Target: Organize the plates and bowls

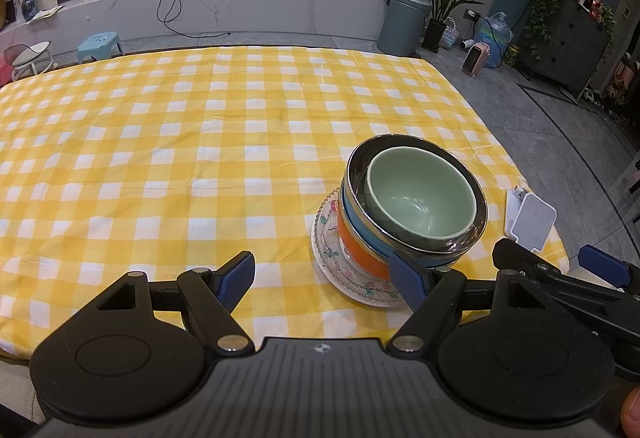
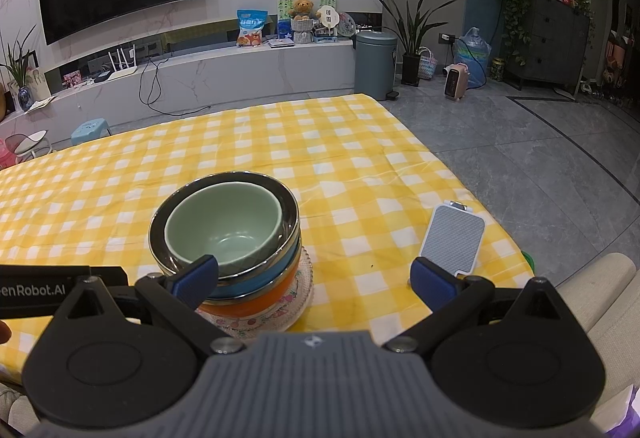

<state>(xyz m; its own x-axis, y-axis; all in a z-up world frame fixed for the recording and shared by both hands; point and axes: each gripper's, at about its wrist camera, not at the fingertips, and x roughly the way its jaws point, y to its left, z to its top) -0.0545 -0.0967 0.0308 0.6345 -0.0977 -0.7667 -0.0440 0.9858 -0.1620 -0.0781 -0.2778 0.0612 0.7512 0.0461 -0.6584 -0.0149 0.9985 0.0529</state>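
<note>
A stack stands on the yellow checked tablecloth (image 1: 160, 141): a clear patterned glass plate (image 1: 326, 250) at the bottom, then an orange bowl (image 1: 356, 246), a blue bowl (image 1: 354, 211), a steel bowl (image 1: 356, 157) and a pale green bowl (image 1: 420, 199) nested on top. My left gripper (image 1: 326, 280) is open and empty just in front of the stack, its right finger beside the plate's near edge. My right gripper (image 2: 316, 276) is open and empty, its left finger at the stack's (image 2: 224, 222) near side. The plate (image 2: 296, 298) shows under the bowls there.
A small white and grey device (image 2: 454, 238) lies on the cloth to the right of the stack, near the table's right edge; it also shows in the left wrist view (image 1: 532, 217). Beyond the table are grey floor, a bin (image 2: 376, 61) and a TV shelf.
</note>
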